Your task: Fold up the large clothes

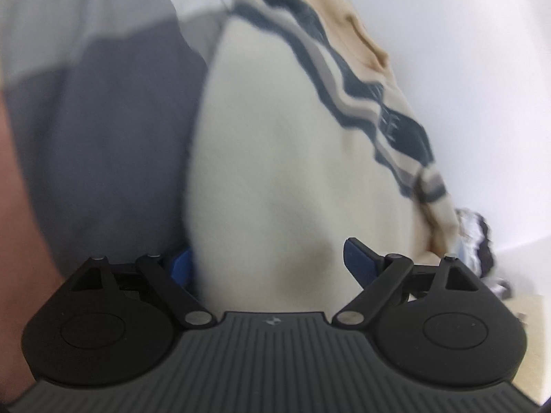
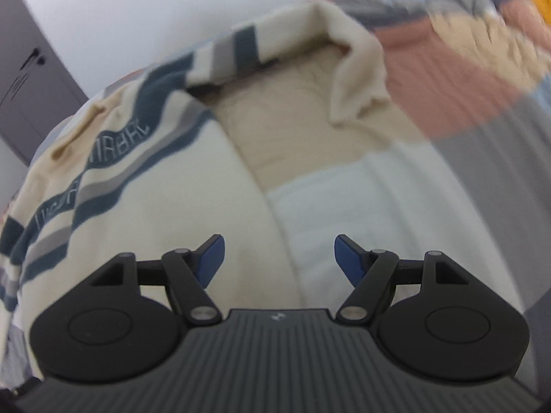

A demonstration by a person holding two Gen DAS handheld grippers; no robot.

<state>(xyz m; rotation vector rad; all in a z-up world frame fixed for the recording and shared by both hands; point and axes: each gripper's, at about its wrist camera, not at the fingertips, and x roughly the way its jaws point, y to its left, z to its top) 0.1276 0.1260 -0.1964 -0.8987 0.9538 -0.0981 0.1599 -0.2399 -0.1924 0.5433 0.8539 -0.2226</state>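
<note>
My left tongs [image 1: 268, 263] stand spread, the cream sweater [image 1: 292, 158] bulging up between their tips — no pinch. My right tongs [image 2: 279, 258] gape too, over its collar [image 2: 358, 69] side.

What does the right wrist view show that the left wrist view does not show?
Only the right wrist view shows the sweater's collar, a pink and grey blanket, and a dark door. Only the left wrist view shows a dark grey cloth beside the sweater. Both views show the cream sweater with dark wavy stripes, and an open claw over it.
</note>
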